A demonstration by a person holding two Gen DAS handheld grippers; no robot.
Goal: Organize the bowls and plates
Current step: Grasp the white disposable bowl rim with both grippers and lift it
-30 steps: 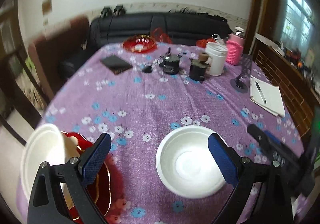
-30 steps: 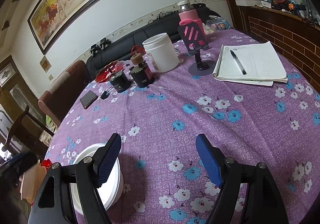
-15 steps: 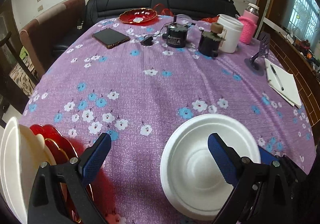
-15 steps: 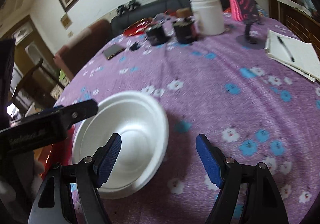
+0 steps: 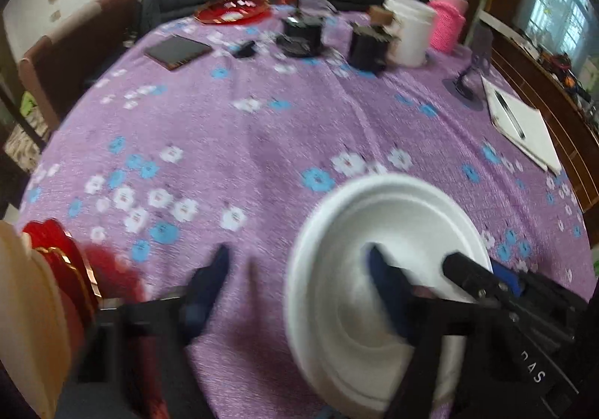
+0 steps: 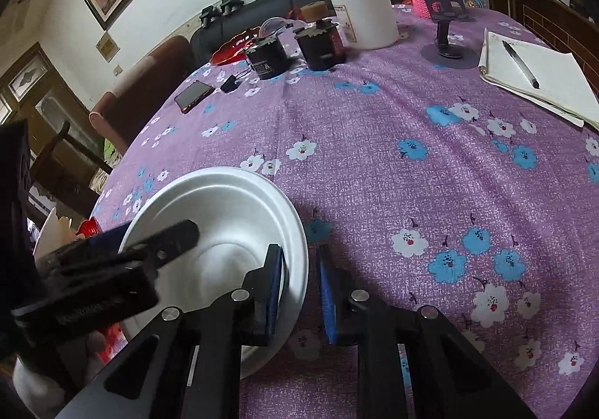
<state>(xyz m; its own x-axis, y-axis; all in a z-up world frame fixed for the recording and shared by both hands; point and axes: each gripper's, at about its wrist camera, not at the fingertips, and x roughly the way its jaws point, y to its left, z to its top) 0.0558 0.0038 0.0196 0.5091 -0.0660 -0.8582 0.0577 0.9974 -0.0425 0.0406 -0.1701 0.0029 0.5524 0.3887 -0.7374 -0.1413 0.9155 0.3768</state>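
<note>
White smooth round bowl point(image 6: 224, 217) sits rim-pinched in right gripper point(image 6: 299, 288).

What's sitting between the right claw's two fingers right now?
The near rim of the white bowl: in the right wrist view, the right claw has one finger inside the bowl and one outside.
</note>
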